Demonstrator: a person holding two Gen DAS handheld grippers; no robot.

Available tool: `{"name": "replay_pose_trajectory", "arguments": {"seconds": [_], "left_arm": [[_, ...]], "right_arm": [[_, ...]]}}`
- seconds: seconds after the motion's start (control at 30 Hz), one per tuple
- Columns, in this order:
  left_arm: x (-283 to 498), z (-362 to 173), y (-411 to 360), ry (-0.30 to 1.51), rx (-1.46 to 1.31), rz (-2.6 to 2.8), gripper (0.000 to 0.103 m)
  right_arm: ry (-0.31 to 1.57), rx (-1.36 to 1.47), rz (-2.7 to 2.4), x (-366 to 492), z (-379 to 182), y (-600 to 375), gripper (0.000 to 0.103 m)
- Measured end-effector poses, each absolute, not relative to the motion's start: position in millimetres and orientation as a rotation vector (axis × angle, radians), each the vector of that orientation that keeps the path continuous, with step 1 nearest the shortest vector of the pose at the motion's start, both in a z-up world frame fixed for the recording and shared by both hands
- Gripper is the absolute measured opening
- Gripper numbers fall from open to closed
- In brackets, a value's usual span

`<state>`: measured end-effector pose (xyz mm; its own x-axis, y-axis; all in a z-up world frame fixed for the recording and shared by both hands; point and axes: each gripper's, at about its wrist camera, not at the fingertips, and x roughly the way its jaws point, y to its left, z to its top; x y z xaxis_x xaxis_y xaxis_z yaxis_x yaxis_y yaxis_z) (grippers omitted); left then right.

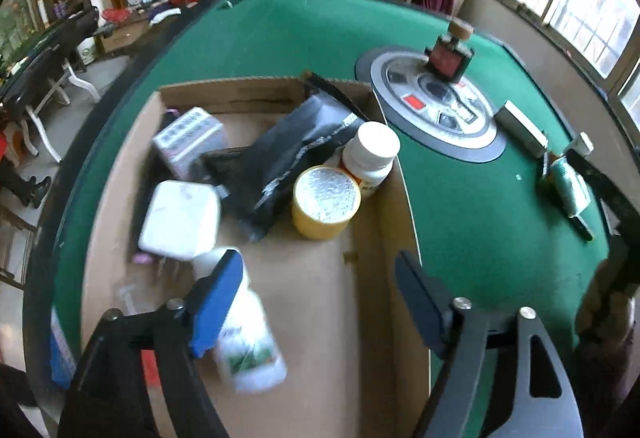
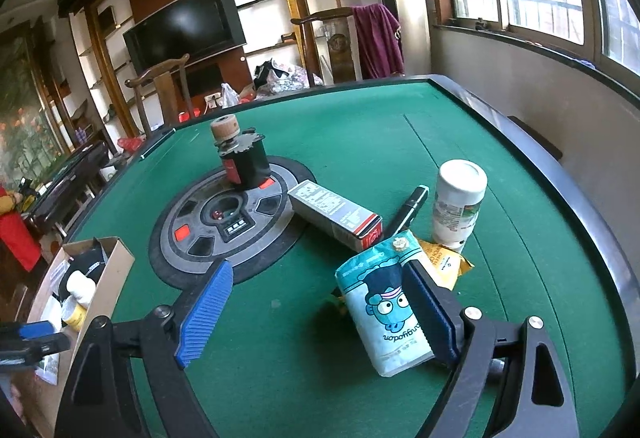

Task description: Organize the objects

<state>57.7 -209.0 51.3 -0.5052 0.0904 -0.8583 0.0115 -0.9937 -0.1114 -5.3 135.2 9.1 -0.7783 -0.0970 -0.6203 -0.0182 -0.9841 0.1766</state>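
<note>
My left gripper (image 1: 320, 278) is open above the cardboard box (image 1: 312, 278). A blurred white bottle with a green label (image 1: 248, 346) lies in the box, beside the left finger and free of the jaws. The box also holds a yellow can (image 1: 325, 202), a white-capped bottle (image 1: 372, 154), a black pouch (image 1: 300, 146), a white packet (image 1: 180, 218) and a small printed box (image 1: 186, 138). My right gripper (image 2: 320, 302) is open on the green table (image 2: 360, 126). A light-blue cartoon pack (image 2: 384, 310) lies against its right finger.
On the table stand a grey carton (image 2: 336, 214), a black pen (image 2: 408, 210), a white bottle (image 2: 458, 206), a yellow sachet (image 2: 444, 260) and a black device with a wooden knob (image 2: 242, 158) on the round centre panel (image 2: 192, 230). Chairs stand behind the table.
</note>
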Motion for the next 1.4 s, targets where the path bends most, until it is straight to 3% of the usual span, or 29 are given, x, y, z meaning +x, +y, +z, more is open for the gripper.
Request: {"name": "replay_pose_trajectory", "arguments": {"seconds": [0.17, 0.27, 0.53, 0.67, 1.0, 1.23, 1.4], "left_arm": [[87.1, 80.7, -203.4, -0.288, -1.4, 2.694, 0.082], [97.5, 94.7, -183.7, -0.314, -1.303, 2.657, 0.087], [110.2, 82.4, -107.2, -0.126, -1.233, 2.532, 0.087], [116.5, 66.8, -99.8, -0.147, -1.289, 2.491, 0.087], [133.7, 71.3, -128.5, -0.192, -1.295, 2.572, 0.088], [125.9, 65.7, -137.1, -0.254, -1.323, 2.544, 0.088], [123.2, 67.2, -130.2, -0.231, -1.304, 2.534, 0.088]], "right_arm": [[-0.302, 0.987, -2.971, 0.2, 17.0, 147.5, 0.09], [-0.416, 0.973, -3.008, 5.3, 25.1, 175.3, 0.091], [-0.525, 1.028, -2.933, -22.8, 59.3, 228.4, 0.092], [-0.379, 1.162, -2.784, -68.7, 61.0, 194.6, 0.094], [-0.01, 1.513, -2.647, -156.9, 5.1, 105.6, 0.095], [-0.141, 1.529, -2.106, -118.4, -6.6, 70.4, 0.093], [-0.254, 1.377, -2.162, -87.3, 26.6, 102.6, 0.094]]}}
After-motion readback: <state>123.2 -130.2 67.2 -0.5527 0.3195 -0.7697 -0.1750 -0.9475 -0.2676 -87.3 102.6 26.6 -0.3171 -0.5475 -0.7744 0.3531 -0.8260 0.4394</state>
